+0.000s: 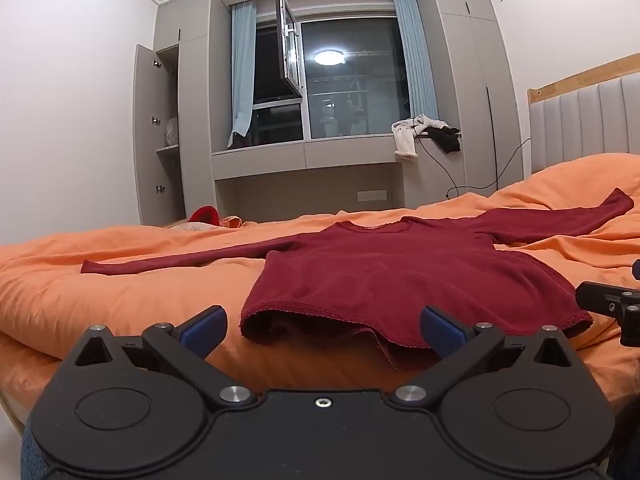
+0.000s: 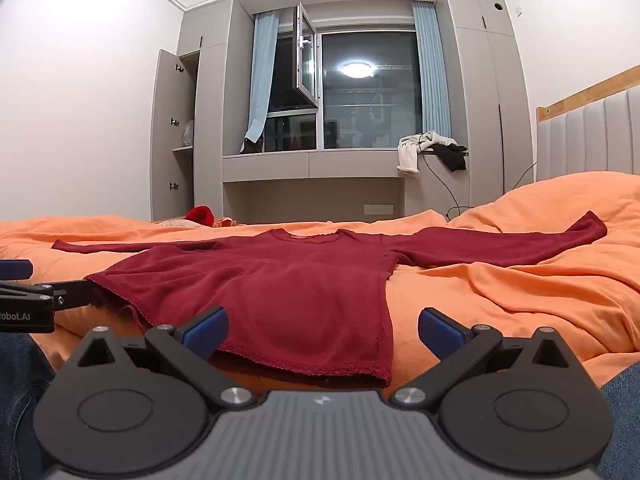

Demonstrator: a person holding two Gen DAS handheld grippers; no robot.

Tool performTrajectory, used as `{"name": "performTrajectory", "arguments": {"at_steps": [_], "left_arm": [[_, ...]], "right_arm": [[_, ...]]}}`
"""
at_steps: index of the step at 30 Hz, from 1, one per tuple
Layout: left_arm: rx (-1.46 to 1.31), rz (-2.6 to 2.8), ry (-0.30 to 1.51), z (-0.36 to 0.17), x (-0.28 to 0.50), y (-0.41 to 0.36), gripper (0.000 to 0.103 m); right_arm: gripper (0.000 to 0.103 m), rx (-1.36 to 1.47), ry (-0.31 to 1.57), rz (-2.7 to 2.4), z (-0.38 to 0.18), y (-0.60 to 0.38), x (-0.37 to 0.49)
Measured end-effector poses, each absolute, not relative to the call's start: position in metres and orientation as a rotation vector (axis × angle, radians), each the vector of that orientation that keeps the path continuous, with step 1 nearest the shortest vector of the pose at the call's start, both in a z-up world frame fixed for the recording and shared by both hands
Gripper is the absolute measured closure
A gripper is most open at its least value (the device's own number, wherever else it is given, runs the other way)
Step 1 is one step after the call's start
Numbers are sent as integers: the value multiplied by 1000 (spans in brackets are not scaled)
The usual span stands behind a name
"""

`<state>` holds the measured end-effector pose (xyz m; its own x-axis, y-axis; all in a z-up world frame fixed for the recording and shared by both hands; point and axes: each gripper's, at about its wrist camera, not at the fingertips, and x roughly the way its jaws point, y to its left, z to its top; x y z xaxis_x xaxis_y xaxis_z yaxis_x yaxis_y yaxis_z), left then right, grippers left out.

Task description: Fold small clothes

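We're in a bedroom: white walls, a grey built-in wardrobe (image 2: 176,132) with one door hanging open, and a dark window (image 2: 368,88) with pale blue curtains (image 2: 262,80) and one sash swung inward. Pale and black garments (image 2: 430,148) slump over the window ledge. A padded headboard (image 2: 592,136) with a wooden top rail stands on the right. The bed, under a rumpled orange duvet (image 2: 500,292), fills the foreground. On it lies a dark red long-sleeved top (image 2: 288,280), spread flat: hem toward the cameras, neckline toward the window, sleeves stretched out left and right, so its long axis runs across the bed. The left tongs (image 1: 324,326) hang wide apart at the hem's left part, gripping nothing. The right tongs (image 2: 323,328) are equally wide at the hem's right corner, also gripping nothing.
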<state>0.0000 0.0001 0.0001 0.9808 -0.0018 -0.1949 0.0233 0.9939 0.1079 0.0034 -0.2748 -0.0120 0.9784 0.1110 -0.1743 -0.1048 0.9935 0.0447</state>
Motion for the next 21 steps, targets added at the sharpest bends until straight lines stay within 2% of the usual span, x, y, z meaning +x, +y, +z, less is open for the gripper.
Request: {"name": "performTrajectory", "arguments": {"at_steps": [21], "left_arm": [[119, -10, 210, 0, 4, -1, 0]], "right_arm": [[0, 41, 187, 104, -9, -278, 3]]}}
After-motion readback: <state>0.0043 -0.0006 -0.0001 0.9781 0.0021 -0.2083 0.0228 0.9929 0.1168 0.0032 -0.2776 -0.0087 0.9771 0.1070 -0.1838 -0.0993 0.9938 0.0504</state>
